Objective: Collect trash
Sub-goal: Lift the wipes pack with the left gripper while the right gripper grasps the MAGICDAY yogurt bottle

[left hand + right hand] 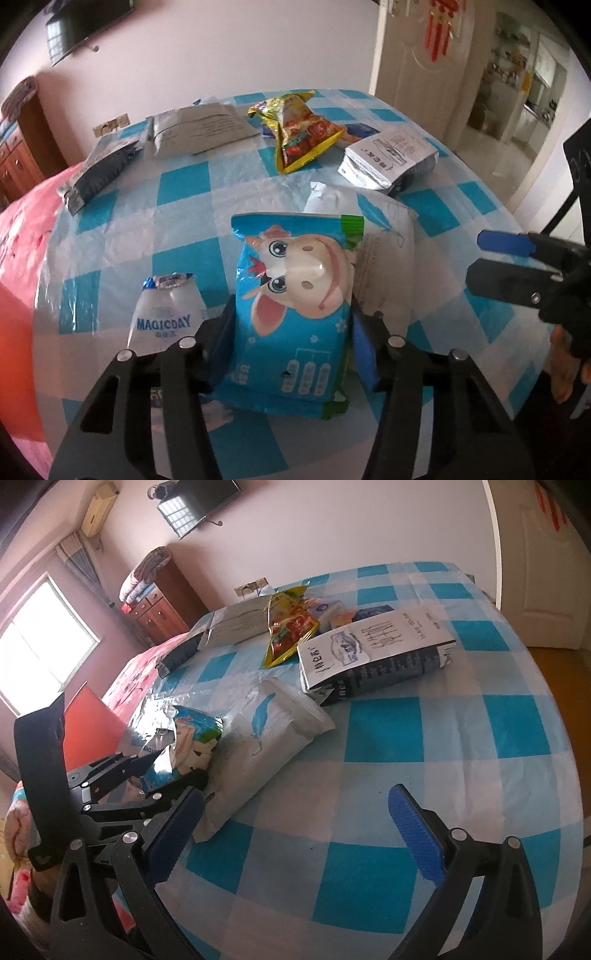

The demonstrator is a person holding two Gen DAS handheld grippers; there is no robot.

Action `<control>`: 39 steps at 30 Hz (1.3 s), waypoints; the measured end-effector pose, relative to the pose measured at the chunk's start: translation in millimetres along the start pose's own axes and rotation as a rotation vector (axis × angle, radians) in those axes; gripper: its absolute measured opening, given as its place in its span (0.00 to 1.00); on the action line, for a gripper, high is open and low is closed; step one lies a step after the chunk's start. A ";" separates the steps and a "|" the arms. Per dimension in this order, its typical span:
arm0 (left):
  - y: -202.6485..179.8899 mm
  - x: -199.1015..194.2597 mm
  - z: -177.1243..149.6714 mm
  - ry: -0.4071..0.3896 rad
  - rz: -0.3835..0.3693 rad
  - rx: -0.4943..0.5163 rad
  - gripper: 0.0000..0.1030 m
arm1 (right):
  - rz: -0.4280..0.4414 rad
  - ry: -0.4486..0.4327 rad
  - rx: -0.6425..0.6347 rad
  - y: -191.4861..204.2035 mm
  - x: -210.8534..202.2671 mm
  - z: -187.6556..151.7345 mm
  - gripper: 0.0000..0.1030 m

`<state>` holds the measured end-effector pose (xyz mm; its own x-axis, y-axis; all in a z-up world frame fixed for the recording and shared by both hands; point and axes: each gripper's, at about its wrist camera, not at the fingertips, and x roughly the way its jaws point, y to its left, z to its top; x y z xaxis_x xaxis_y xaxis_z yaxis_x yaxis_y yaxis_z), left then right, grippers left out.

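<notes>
Risk: we judge the blue cow-print snack bag (295,317) could slip or crumple, since it is thin, glossy film pinched only at its sides.
Left gripper (293,332): our jaws have closed in narrow on that bag, pads against both edges; it stands tilted over the checked tablecloth (184,192).
Right gripper (295,834): our jaws stand wide, holding nothing, hovering over bare cloth.
Neighbours: the white feather-print pouch (266,746) lies just beside the bag, the MAGICDAY wrapper (166,317) on its other side.
</notes>
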<state>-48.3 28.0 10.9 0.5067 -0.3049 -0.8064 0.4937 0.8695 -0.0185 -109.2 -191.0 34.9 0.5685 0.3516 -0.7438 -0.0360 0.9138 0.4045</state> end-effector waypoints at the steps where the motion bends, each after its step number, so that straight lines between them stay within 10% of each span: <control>1: 0.4 -0.1 -0.6 -0.002 -0.003 -0.009 0.52 | 0.000 0.009 0.001 2.1 3.3 0.6 0.96; 18: 45.7 -53.4 -20.2 -0.141 -0.036 -0.293 0.43 | 0.042 0.018 -0.047 46.2 23.5 13.1 0.95; 39: 133.5 -104.0 -69.3 -0.219 0.178 -0.489 0.43 | 0.191 0.157 -0.168 150.0 89.8 15.1 0.79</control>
<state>-84.1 202.6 51.3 0.7126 -0.1650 -0.6819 0.0283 0.9779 -0.2070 -51.1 -25.5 36.8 0.4050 0.5354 -0.7412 -0.2730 0.8444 0.4608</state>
